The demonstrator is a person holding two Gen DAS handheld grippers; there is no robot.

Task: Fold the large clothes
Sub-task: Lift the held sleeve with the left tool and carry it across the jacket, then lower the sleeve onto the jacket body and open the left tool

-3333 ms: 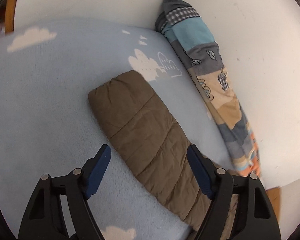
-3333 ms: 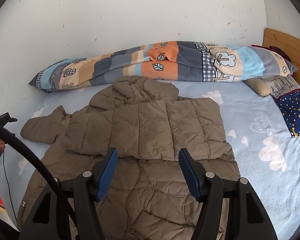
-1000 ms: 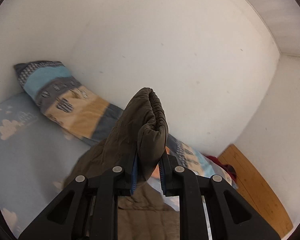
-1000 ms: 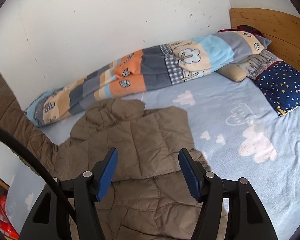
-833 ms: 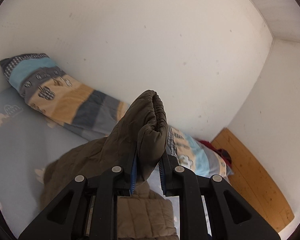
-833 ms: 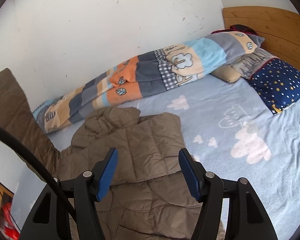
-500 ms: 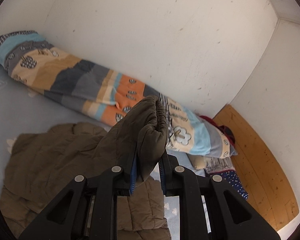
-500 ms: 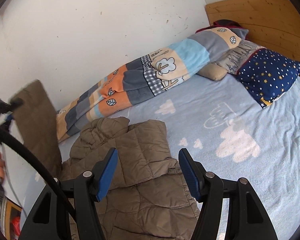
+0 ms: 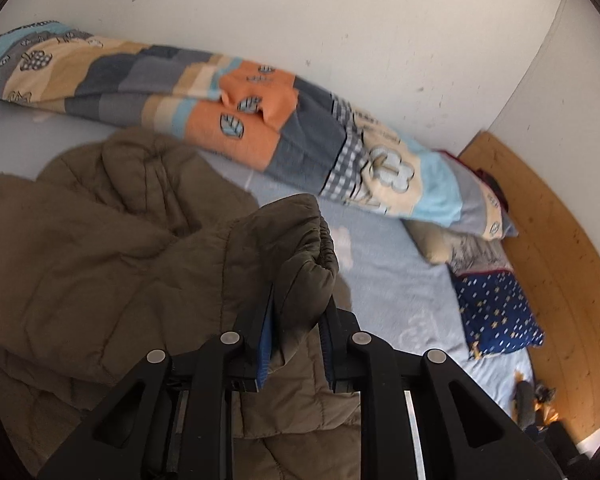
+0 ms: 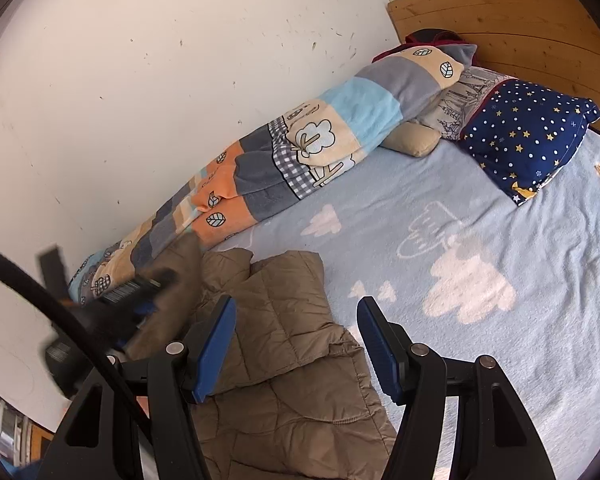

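Observation:
A brown quilted jacket (image 9: 100, 272) lies partly folded on the light blue bed sheet (image 9: 392, 280). My left gripper (image 9: 298, 308) is shut on the cuff end of the jacket's sleeve (image 9: 300, 248), held above the jacket's body. In the right wrist view the same jacket (image 10: 284, 320) lies below my right gripper (image 10: 296, 328), whose blue pads stand apart with nothing between them. The left gripper shows blurred at the left edge of that view, with the sleeve (image 10: 172, 292) hanging from it.
A rolled patchwork blanket (image 10: 300, 152) runs along the white wall. A dark blue star pillow (image 10: 532, 136) and a beige pillow (image 10: 412, 140) lie by the wooden headboard (image 10: 520, 20). The sheet with cloud prints (image 10: 468, 280) spreads out to the right of the jacket.
My left gripper has carried the sleeve down and across over the jacket's body. The right gripper drifted and rolled a little, still open.

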